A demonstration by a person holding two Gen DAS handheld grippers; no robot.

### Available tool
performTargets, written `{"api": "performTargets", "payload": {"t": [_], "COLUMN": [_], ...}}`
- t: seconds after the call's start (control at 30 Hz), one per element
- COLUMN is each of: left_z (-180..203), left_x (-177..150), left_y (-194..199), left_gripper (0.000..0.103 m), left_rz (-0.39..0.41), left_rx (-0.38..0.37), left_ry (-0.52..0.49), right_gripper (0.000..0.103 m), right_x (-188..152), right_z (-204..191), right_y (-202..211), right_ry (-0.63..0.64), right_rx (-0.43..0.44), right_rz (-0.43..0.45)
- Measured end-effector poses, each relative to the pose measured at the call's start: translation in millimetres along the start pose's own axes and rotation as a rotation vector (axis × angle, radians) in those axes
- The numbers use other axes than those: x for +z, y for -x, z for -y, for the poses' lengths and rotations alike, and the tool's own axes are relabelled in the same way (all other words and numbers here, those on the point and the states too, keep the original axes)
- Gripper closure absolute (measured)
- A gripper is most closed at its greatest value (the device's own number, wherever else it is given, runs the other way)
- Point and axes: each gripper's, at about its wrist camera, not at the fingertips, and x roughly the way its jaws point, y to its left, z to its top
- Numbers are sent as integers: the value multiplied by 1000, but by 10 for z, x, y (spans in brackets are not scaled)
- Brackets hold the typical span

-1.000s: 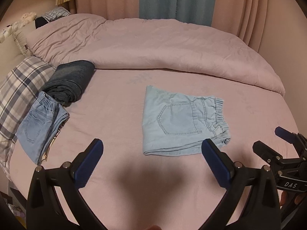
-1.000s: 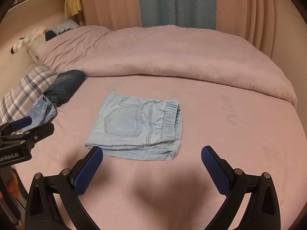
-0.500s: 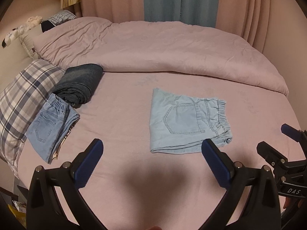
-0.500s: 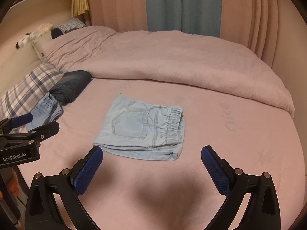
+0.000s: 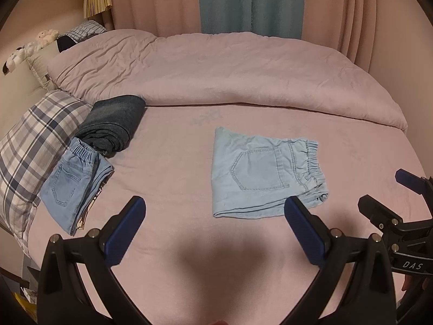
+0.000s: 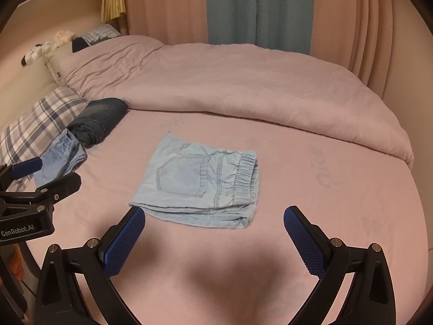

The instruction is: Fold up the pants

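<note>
The light blue pants (image 5: 259,173) lie folded into a flat rectangle on the pink bed, back pocket up and elastic waistband to the right. They also show in the right wrist view (image 6: 200,181). My left gripper (image 5: 213,230) is open and empty, held above the bed just in front of the pants. My right gripper (image 6: 213,241) is open and empty, also just in front of them. Each gripper shows at the edge of the other's view: the right gripper (image 5: 389,195) and the left gripper (image 6: 46,173).
Folded light blue jeans (image 5: 73,181) and folded dark jeans (image 5: 113,122) lie at the left beside a plaid pillow (image 5: 29,140). A pink duvet (image 5: 216,73) is bunched across the far half of the bed. Curtains (image 5: 249,2) hang behind.
Both grippers have pulled back and up from the folded pants, which look smaller and farther now. The pants have not moved.
</note>
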Motion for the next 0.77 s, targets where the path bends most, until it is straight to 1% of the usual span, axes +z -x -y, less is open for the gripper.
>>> {"api": "performTargets", "payload": {"t": [0.77], "left_z": [18], "left_x": [-9], "left_y": [-143], "left_gripper": [0], "left_rz": [-27], "left_rx": [-2], "left_ry": [-15], "right_gripper": [1], "right_x": [-24], "right_z": [31], "right_y": [-109], "right_ry": [-12], "right_rx": [-11], "right_rz": [-24]}}
